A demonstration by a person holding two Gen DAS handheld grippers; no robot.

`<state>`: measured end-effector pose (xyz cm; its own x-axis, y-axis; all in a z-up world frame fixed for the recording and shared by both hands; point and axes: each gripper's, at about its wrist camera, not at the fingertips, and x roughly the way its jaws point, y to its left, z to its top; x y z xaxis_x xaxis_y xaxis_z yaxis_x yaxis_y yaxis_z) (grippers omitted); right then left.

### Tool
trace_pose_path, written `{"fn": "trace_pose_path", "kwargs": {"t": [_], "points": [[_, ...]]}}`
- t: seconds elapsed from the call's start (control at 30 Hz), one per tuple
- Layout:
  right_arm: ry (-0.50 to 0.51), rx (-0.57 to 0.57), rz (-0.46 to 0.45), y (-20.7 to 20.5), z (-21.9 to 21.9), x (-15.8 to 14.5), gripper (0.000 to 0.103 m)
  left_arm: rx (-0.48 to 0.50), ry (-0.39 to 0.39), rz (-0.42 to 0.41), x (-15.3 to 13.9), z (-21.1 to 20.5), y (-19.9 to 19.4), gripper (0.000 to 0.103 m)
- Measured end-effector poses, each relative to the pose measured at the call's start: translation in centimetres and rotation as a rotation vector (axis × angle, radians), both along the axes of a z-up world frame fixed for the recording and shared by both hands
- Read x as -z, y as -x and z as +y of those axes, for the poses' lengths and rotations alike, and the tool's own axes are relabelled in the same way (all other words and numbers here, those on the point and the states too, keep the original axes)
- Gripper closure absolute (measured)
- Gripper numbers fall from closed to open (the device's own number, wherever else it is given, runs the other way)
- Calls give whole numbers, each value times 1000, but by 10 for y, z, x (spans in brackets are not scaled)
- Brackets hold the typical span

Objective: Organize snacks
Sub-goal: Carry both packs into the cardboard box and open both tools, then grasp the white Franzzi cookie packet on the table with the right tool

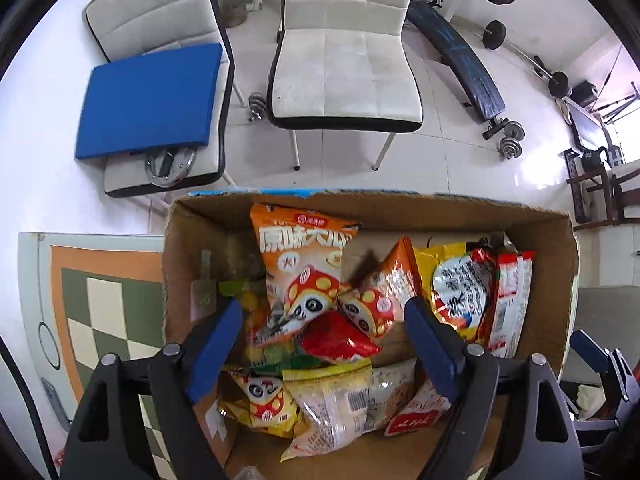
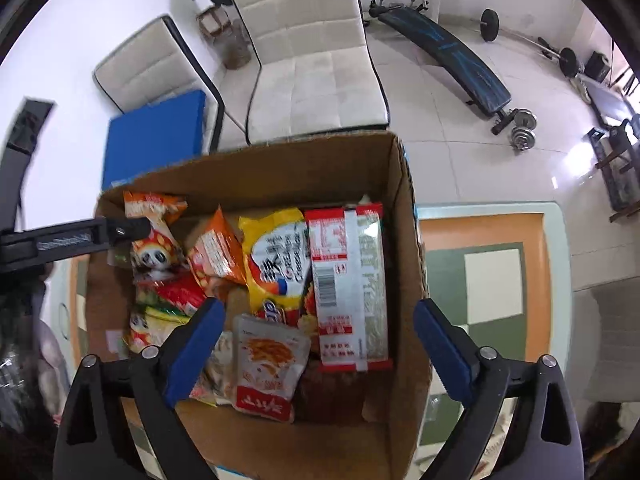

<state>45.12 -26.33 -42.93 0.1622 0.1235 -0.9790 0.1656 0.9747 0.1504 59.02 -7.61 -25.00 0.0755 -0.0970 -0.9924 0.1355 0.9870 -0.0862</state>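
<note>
The left gripper (image 1: 324, 340) hangs over the box (image 1: 400, 206) with its blue fingers (image 1: 216, 344) spread wide and nothing between them; it hovers above the left half of the snack pile. The right gripper (image 2: 316, 344) is likewise spread and empty, hovering over the box's near right part, one finger (image 2: 442, 354) out past the right wall.

The box stands on the table (image 2: 556, 216), which carries a checkered mat (image 2: 492, 280) with an orange border. Inside, a large orange bag (image 1: 304, 264) with a mushroom cartoon leans against the far wall toward the left. A smaller orange bag (image 1: 380, 292) lies just right of it, and a red packet (image 1: 340, 338) sits in front of both. A yellow bag (image 2: 276, 264) lies near the middle, touching a long red-and-white pack (image 2: 348, 288) that runs along the right wall. Near the front lie a white pouch (image 2: 268, 368) with a red base and a clear packet (image 1: 336, 404) with a barcode. A second cartoon bag (image 1: 264, 396) sits at the near left corner.

Beyond the table stand two white chairs (image 1: 344, 72), one bearing a blue pad (image 1: 152, 100).
</note>
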Motion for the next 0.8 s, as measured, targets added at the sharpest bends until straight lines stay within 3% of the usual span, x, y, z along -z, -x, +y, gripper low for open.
{"fn": "trace_pose_path", "kwargs": {"t": [0.07,0.37,0.8], "points": [[-10,-9,2,3,5,-1,5,10,4,-11,-5,0,8,16],[-8,-26,-7,28,21,-15,5,22,18,-83,-38,5,55,15],[22,-33,-121,98,40,-75,5,-29,43,-216,-93,29,141,15]]}}
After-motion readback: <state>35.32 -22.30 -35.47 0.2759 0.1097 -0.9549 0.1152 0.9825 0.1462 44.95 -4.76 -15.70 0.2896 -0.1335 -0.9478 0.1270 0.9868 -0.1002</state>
